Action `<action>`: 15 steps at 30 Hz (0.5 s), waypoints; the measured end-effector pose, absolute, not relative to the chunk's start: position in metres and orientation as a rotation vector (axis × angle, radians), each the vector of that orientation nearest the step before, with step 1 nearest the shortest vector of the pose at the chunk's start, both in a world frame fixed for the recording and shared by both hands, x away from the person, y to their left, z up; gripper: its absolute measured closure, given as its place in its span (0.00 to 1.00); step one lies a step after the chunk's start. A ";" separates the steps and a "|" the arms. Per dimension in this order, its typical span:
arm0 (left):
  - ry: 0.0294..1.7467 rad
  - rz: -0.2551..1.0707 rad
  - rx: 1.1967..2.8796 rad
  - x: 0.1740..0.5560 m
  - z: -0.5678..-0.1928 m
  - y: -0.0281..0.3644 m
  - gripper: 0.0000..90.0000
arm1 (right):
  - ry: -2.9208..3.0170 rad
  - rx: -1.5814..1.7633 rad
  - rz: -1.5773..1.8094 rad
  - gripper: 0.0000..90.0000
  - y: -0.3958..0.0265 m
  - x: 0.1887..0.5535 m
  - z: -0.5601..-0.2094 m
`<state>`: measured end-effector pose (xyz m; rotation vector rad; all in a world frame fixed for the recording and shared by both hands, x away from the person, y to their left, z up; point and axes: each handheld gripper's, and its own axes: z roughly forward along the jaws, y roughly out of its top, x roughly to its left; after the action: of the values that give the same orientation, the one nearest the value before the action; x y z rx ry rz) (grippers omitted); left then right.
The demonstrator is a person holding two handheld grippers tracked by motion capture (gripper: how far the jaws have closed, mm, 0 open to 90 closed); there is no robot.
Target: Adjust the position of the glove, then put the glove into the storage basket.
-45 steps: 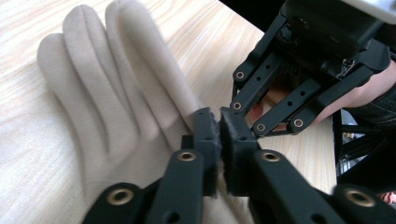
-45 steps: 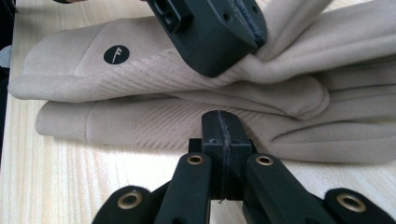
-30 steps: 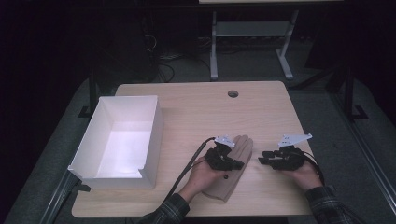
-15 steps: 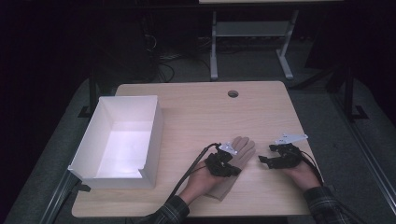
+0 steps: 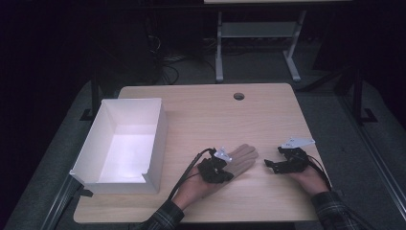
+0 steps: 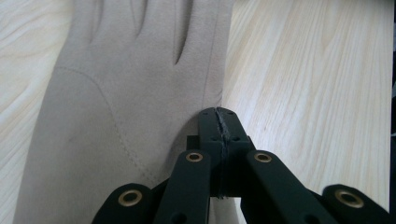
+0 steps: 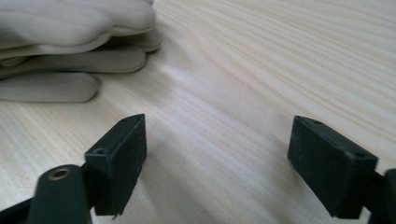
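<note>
Left tongs (image 6: 218, 114) – pinched on glove (image 6: 116, 93)

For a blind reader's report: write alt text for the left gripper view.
The left hand-held gripper, jaws closed together, pinches the edge of a beige glove lying flat on a light wooden table.

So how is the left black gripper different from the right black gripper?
The left black gripper has its jaws shut at the edge of the beige fabric glove; the right black gripper has its jaws wide apart, holding nothing. The left is over the glove, the right over bare wooden table. Both are black, hand-held.
</note>
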<state>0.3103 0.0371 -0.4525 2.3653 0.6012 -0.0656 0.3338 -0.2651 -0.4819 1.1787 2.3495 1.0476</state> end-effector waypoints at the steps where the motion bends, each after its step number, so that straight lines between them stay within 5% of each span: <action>1: 0.585 -0.066 2.377 0.311 -0.451 0.040 0.99 | 2.349 1.179 1.047 0.20 -0.265 0.334 -0.482; 5: 0.592 -0.038 2.326 0.311 -0.441 0.041 0.86 | 2.350 1.176 1.042 0.20 -0.265 0.334 -0.482; 11: 0.605 0.102 2.332 0.323 -0.428 0.051 0.39 | 2.351 1.176 1.041 0.19 -0.265 0.334 -0.482; 15: 0.628 0.104 2.357 0.330 -0.440 0.049 0.21 | 2.351 1.172 1.041 0.19 -0.265 0.335 -0.482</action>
<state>0.3300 0.0494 -0.4399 2.3573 0.6284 0.1041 0.3347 -0.2653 -0.4820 1.1723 2.3506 1.0410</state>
